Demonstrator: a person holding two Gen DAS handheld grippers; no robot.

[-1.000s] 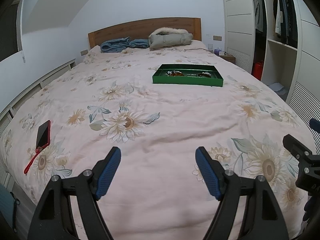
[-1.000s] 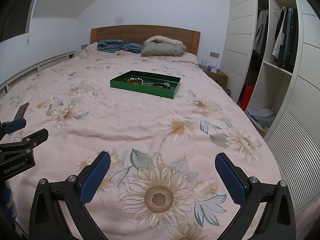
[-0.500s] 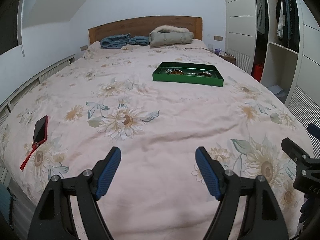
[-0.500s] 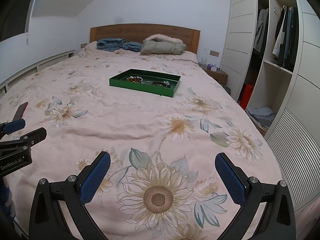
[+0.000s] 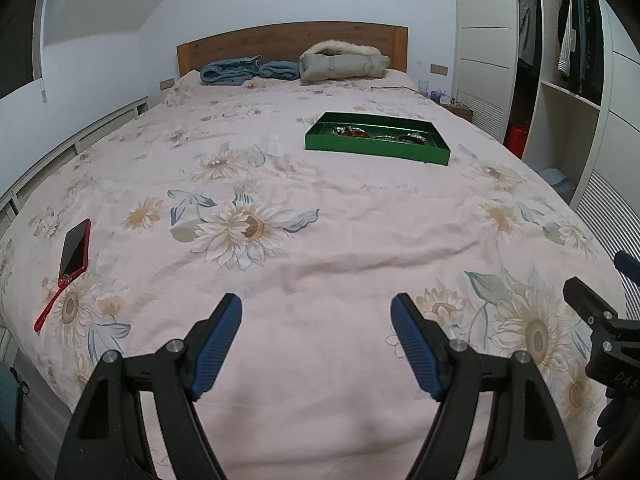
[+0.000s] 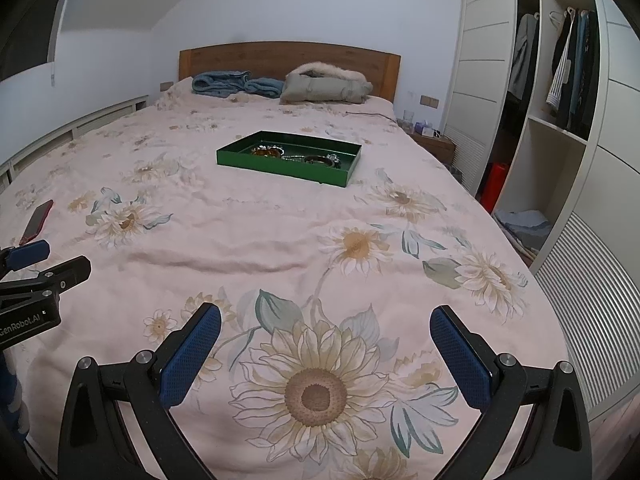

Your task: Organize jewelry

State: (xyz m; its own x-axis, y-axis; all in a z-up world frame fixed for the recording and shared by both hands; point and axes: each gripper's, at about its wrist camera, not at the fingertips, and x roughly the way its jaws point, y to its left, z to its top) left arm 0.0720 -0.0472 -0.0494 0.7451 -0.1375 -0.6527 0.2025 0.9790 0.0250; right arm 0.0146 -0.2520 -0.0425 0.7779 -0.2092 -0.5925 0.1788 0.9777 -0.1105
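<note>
1. both tools are spread wide and empty: the left tool point(image 5: 316, 344) and the right tool point(image 6: 326, 354) hang over the foot of the bed point(image 5: 320, 248), well apart from the green tray point(image 6: 288, 165).
2. the jewelry point(image 6: 296, 156) lies inside that tray, too small to make out piece by piece, so a blind pinch may catch the wrong item or tangle chains.
3. the quilt is soft; pressing on the tray's rim could tip it and spill pieces into the folds.
4. the red phone point(image 5: 75, 249) by the left edge could be knocked off.
</note>
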